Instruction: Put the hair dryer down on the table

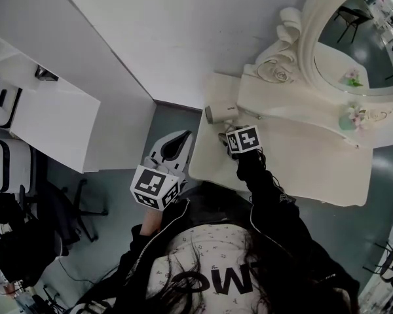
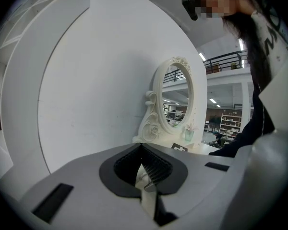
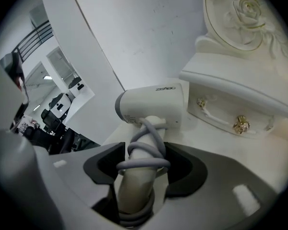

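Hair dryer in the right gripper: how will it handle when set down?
Probably rigid: the hair dryer looks hard-shelled, held by its handle in the right gripper. Likely top-heavy, with the barrel crosswise beyond the jaws, so it may tip once released. The cord wound round the handle looks flexible and might loosen.

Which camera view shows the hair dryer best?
The right gripper view: the white hair dryer, grey cord wound round its handle, fills the middle, clamped in the right tool. The head view shows only its small barrel beyond the marker cube. The left gripper view shows nothing recognisable of it.
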`<act>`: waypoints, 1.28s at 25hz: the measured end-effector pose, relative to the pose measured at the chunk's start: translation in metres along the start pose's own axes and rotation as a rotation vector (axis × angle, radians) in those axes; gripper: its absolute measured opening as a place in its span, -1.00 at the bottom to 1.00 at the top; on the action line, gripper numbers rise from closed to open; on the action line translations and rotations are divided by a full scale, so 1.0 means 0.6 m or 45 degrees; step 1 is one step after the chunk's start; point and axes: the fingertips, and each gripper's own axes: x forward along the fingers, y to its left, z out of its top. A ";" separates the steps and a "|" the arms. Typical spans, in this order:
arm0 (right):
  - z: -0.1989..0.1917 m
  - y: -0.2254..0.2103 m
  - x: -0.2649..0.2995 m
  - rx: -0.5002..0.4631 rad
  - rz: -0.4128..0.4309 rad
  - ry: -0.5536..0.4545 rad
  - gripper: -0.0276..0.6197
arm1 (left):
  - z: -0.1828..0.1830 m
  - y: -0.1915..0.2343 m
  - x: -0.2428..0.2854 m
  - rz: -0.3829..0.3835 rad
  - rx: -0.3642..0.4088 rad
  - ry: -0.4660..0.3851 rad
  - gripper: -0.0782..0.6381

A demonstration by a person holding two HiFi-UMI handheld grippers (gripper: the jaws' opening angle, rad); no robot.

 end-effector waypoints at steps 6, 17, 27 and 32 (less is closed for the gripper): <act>-0.001 -0.025 0.012 -0.019 -0.079 0.028 -0.12 | -0.009 0.014 -0.004 -0.027 -0.004 0.010 -0.79; -0.004 -0.024 0.014 -0.066 -0.120 -0.080 -0.09 | -0.014 0.018 -0.008 -0.068 -0.009 0.005 -0.79; -0.004 -0.016 -0.016 0.016 -0.103 -0.141 -0.04 | -0.013 0.016 -0.014 -0.103 -0.006 0.008 -0.79; 0.006 0.000 -0.066 0.068 -0.071 -0.266 -0.04 | -0.017 0.014 -0.012 -0.129 -0.009 0.013 -0.79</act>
